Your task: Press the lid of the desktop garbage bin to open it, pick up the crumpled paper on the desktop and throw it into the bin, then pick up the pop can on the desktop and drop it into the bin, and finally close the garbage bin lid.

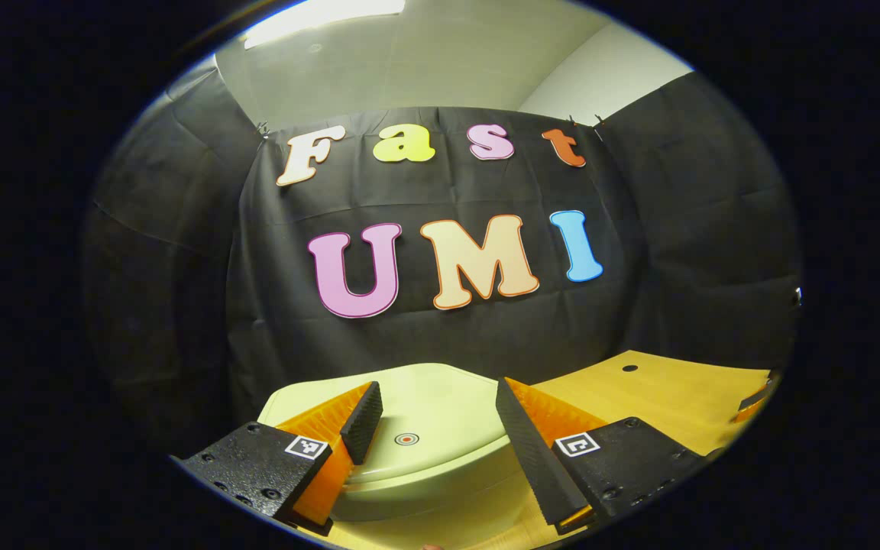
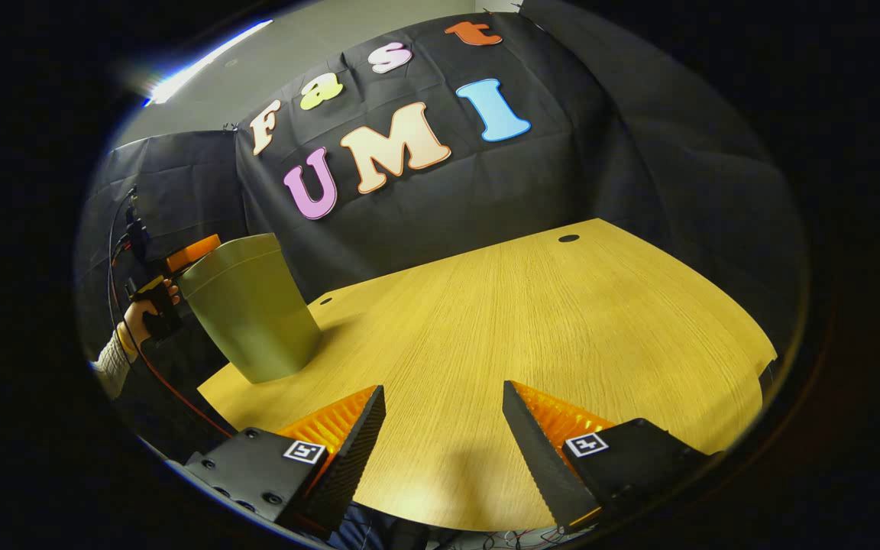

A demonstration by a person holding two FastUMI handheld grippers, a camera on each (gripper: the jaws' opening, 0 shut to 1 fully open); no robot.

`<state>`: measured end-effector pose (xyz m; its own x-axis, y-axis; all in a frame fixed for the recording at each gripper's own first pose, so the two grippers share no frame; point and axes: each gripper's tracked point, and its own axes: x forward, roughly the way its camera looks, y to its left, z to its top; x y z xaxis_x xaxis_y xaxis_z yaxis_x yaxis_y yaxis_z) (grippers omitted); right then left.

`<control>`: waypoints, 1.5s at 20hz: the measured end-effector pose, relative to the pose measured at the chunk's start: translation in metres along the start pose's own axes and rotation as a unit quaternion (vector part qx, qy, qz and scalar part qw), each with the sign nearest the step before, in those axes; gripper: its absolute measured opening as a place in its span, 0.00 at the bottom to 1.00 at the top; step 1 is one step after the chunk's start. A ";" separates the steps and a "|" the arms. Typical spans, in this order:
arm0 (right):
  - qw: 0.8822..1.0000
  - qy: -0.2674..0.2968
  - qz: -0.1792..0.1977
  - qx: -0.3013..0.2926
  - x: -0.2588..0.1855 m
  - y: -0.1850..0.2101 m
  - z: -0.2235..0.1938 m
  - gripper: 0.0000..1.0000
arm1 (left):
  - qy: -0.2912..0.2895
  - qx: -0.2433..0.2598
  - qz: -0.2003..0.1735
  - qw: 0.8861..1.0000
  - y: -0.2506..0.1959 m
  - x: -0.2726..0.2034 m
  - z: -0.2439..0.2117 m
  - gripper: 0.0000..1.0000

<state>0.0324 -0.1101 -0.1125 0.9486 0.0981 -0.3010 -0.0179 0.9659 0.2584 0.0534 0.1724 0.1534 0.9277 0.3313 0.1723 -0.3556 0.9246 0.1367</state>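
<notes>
Over the bin [image 1: 425, 428], in the left gripper view, we saw the left hand-held gripper [image 1: 438, 416] hanging w/ its fingers [image 1: 363, 420] spread apart, nothing between them. The bin's pale green lid [image 1: 440, 397] sat closed & flat below, a small round target mark [image 1: 406, 438] on it lying between the two fingers, a bit nearer the one on the view's left. We couldn't tell if the fingertips touched the lid or hung just above. The wooden surface [image 1: 661, 397] ran off to the view's right behind the bin, w/ a small dark hole [image 1: 629, 368] in it.

In the right gripper view, the right hand-held gripper [image 2: 444, 405] was also apart, empty, held over bare wood near the front edge of the surface [image 2: 547, 321]. The bin [image 2: 249, 305] stood upright at the far left corner of the surface, well apart from this gripper. Just beside the bin's top edge we saw the other hand-held gripper [image 2: 180, 263], w/ a hand [image 2: 138, 313] & knit sleeve [image 2: 108, 359] holding its grip, cables [image 2: 173, 386] trailing down below it.
</notes>
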 end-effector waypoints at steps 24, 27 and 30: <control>0.995 -0.098 -0.031 -0.011 -0.037 0.050 0.061 0.97 | -0.115 -0.040 -0.179 0.976 -0.168 -0.057 0.037 0.91; 0.990 -0.135 -0.027 -0.015 -0.036 0.071 0.081 0.97 | -0.096 -0.064 -0.213 0.970 -0.197 -0.071 0.010 0.90; 0.989 -0.142 -0.021 -0.033 -0.032 0.090 0.089 0.98 | -0.073 -0.071 -0.214 0.972 -0.203 -0.074 -0.016 0.90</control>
<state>0.0287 -0.0472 0.0021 0.9993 -0.0041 -0.0382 0.0113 0.9820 0.1884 0.0588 -0.0370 0.0977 0.9573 -0.1101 0.2672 0.0881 0.9918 0.0931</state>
